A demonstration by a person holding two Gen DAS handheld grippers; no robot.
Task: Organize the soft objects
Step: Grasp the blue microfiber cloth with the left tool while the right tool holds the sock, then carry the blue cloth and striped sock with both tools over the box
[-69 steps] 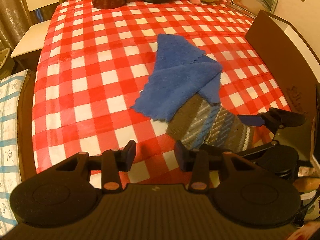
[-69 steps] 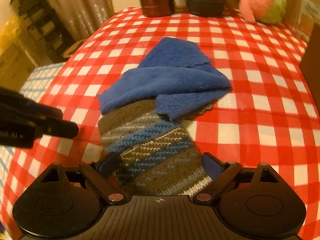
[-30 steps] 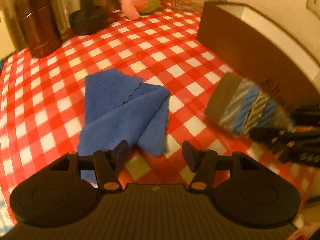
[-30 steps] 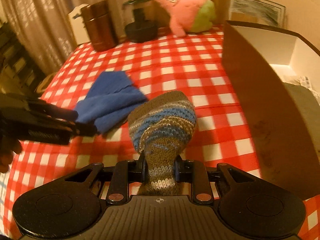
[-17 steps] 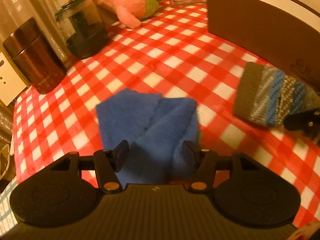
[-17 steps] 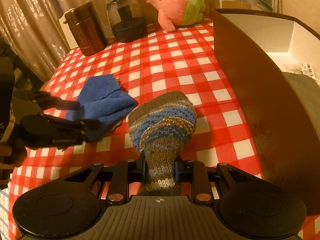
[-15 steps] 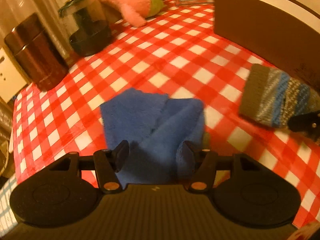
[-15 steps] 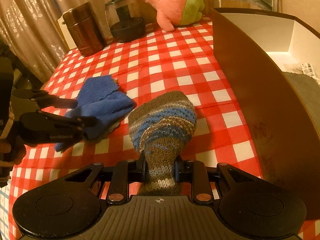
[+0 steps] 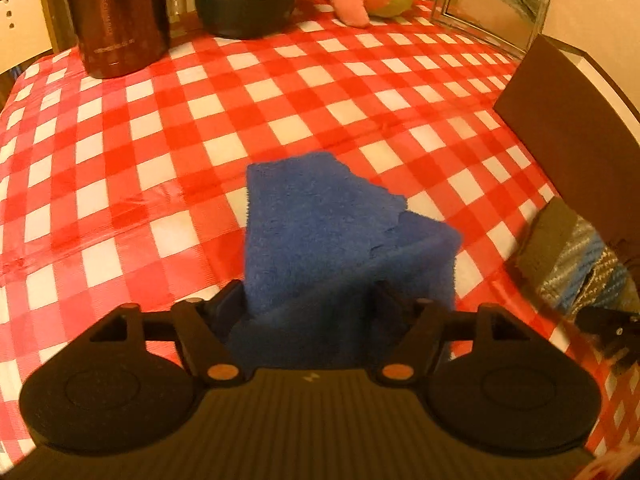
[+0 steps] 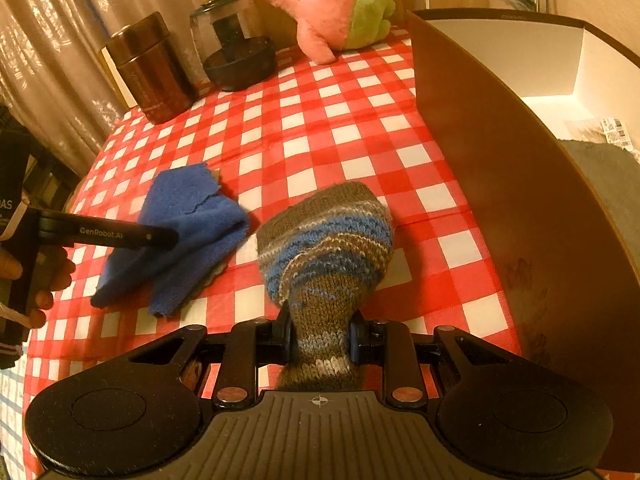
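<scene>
A folded blue cloth (image 9: 328, 216) lies on the red-checked tablecloth (image 9: 160, 160). My left gripper (image 9: 306, 300) points down over the cloth's near end. Its jaws are opening, and the cloth sits between them without being pinched. In the right wrist view, one of its fingers (image 10: 120, 234) lies across the blue cloth (image 10: 188, 220). My right gripper (image 10: 320, 332) is shut on the narrow end of a brown-and-blue striped knitted piece (image 10: 324, 232). The wide end of that piece bulges forward just above the table, beside the brown box (image 10: 500, 184). The knitted piece (image 9: 572, 264) also shows at the right edge of the left wrist view.
The open brown box (image 9: 580, 140) stands along the right, with something grey inside. At the back stand a pink plush toy (image 10: 332, 4), a dark glass jar (image 10: 236, 52), a brown canister (image 10: 148, 68) and a picture frame (image 9: 492, 12). A hand (image 10: 44, 276) holds the left gripper at the table's left edge.
My left gripper has closed in on the blue cloth, now straddles its near end, and its jaws have widened. The right gripper has kept its hold on the knitted piece and barely shifted.
</scene>
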